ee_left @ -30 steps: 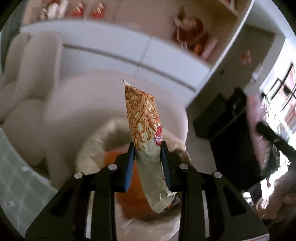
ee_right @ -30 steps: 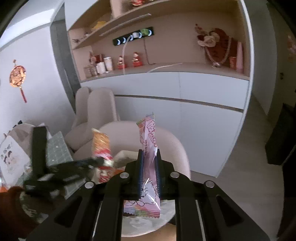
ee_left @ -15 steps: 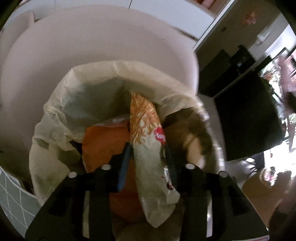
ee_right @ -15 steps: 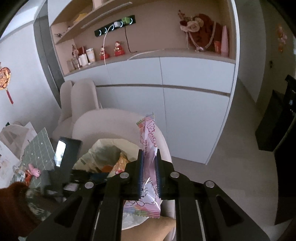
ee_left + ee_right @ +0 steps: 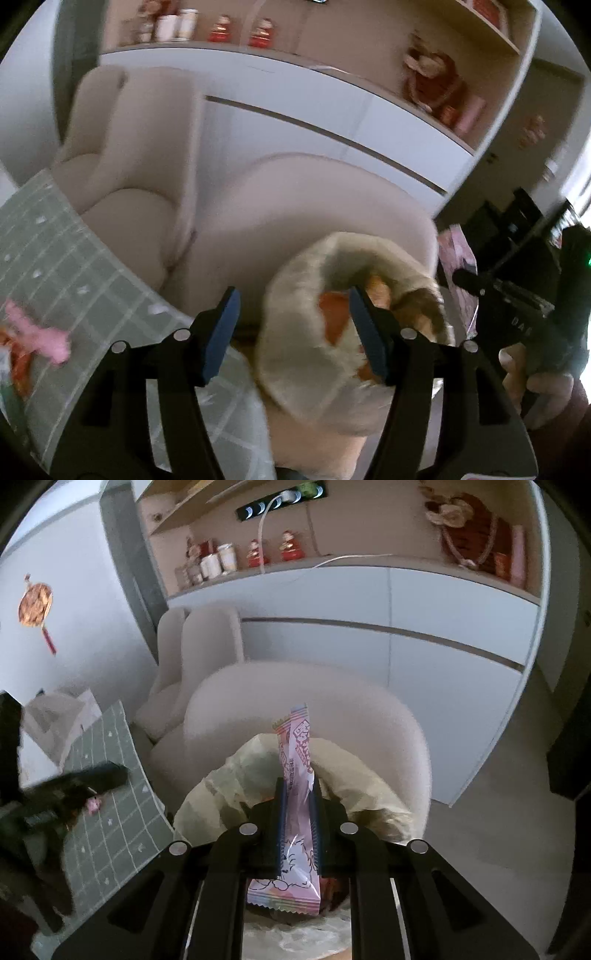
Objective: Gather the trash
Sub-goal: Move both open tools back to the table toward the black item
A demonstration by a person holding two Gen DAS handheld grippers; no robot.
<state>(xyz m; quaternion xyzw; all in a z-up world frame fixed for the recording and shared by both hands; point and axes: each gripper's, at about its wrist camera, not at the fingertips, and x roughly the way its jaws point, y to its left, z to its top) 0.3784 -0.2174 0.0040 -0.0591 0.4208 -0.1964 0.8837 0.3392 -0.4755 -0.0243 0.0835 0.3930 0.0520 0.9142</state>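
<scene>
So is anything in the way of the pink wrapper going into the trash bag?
Nothing I can see. The right claw holds the pink wrapper upright right over the open trash bag, with only air below it. The left claw is open and empty, off to the side by the table.

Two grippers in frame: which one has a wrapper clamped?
The right gripper, shut on the pink snack wrapper above the bag-lined bin. The left gripper is open, empty.

Pink wrapper (image 5: 297,786), green checked tablecloth (image 5: 110,830), beige chair (image 5: 295,701)
</scene>
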